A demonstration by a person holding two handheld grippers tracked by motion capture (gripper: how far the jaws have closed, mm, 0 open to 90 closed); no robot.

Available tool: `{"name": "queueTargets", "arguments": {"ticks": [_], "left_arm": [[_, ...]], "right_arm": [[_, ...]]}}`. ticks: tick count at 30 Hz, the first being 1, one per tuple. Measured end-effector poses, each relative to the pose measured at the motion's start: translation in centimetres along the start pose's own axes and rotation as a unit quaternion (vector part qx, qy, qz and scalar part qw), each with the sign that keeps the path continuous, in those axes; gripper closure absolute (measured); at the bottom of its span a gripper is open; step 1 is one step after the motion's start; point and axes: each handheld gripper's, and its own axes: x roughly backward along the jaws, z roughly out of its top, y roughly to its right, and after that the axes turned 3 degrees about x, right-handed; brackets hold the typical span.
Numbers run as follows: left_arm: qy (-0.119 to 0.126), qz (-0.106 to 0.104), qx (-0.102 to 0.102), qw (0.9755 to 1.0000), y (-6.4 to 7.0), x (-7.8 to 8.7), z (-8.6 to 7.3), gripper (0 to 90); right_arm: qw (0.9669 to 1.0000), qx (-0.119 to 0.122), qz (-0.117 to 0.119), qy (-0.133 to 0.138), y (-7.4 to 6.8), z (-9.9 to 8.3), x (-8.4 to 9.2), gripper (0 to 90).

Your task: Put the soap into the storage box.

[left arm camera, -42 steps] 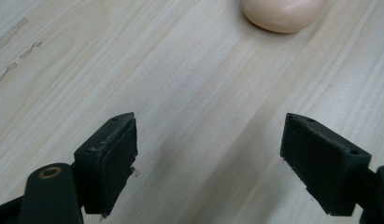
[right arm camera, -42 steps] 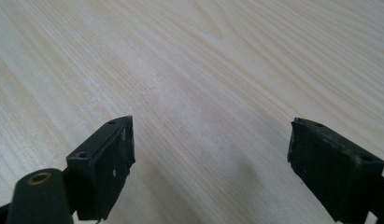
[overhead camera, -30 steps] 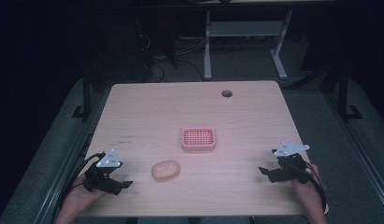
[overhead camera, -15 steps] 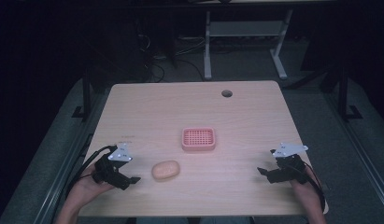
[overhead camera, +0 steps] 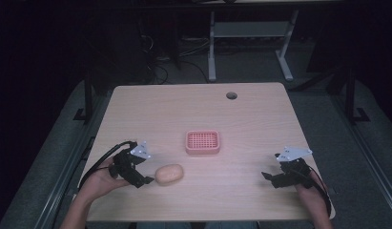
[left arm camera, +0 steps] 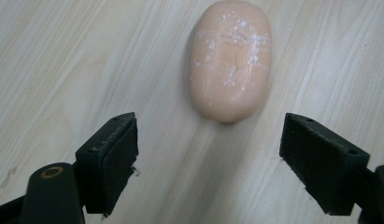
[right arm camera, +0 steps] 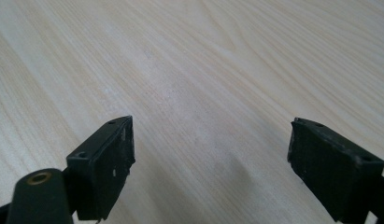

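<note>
A peach oval soap bar (overhead camera: 169,173) lies on the wooden table (overhead camera: 184,109), near its front left. My left gripper (overhead camera: 145,171) sits just left of the bar and points at it. In the left gripper view the soap bar (left arm camera: 231,58) lies just beyond my left gripper (left arm camera: 208,140). Its jaws stand wide and have just been closing a little, and the pads touch nothing. A pink slotted soap dish (overhead camera: 202,142) rests at the table's middle, with nothing in it. My right gripper (overhead camera: 271,167) is open at the front right, and in its own view the right gripper (right arm camera: 210,144) has bare wood between the jaws.
A round cable hole (overhead camera: 231,95) sits near the table's far edge. Beyond the table stand a white desk frame (overhead camera: 251,33) and cables on the dark floor. A person's hands hold both grippers at the front edge.
My left gripper has moved right and a little up, from the front left corner to just beside the soap bar. The right gripper has stayed where it was.
</note>
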Motion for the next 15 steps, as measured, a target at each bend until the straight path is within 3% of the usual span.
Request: {"name": "queueTargets", "arguments": {"ticks": [15], "left_arm": [[-0.021, -0.018, -0.023, 0.9994, 0.3, -1.4, 2.9, 20.0]], "right_arm": [[0.9999, 0.003, -0.008, 0.008, 0.0, 0.0, 0.4, 14.2]]}}
